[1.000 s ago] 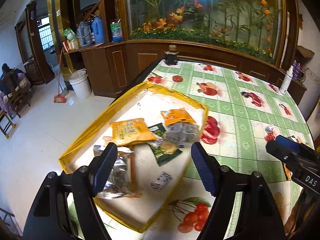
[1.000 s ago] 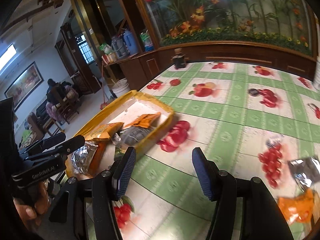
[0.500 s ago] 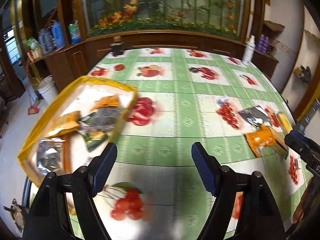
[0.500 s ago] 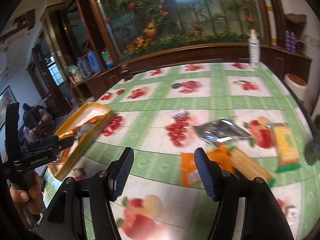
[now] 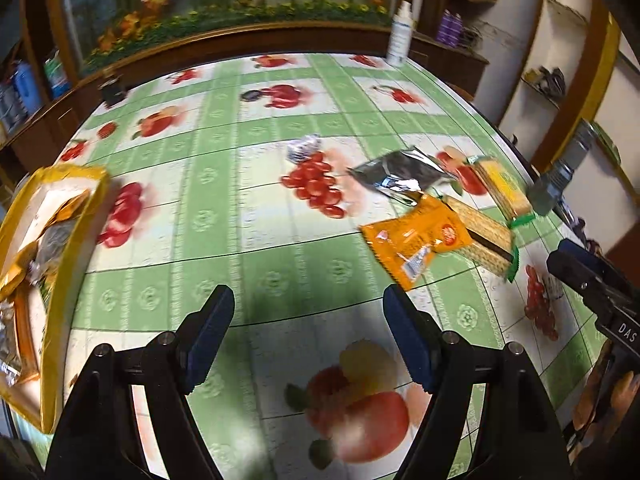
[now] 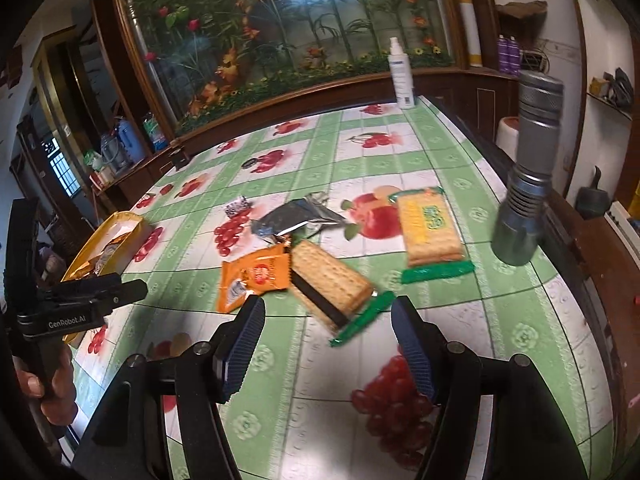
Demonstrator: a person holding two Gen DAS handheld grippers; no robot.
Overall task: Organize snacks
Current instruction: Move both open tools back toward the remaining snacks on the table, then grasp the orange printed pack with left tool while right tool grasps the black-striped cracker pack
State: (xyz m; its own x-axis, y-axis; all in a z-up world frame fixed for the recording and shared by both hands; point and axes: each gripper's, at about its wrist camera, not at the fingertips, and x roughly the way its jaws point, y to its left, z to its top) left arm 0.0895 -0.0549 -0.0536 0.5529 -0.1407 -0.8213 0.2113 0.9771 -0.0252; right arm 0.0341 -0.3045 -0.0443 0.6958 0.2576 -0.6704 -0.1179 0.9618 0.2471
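Table under a green-checked fruit-print oilcloth (image 6: 440, 152), planted glass case behind. Loose snacks sit mid-frame in the right wrist view: orange foil sachet (image 6: 256, 278), long cracker sleeve with green end flap (image 6: 332, 286), second yellow-and-green cracker pack (image 6: 430, 232), silver foil pouch (image 6: 298, 218). Yellow-rimmed tray (image 5: 64, 216) holding sorted packets sits at the left edge of the left wrist view.

My right gripper (image 6: 328, 336) is empty, jaws opening just short of the cracker sleeve. My left gripper (image 5: 308, 332) is spread wide, empty, over bare cloth.

Judgement: sleeve light, brittle. I would pinch across its width, gently. Foil likely slippery.
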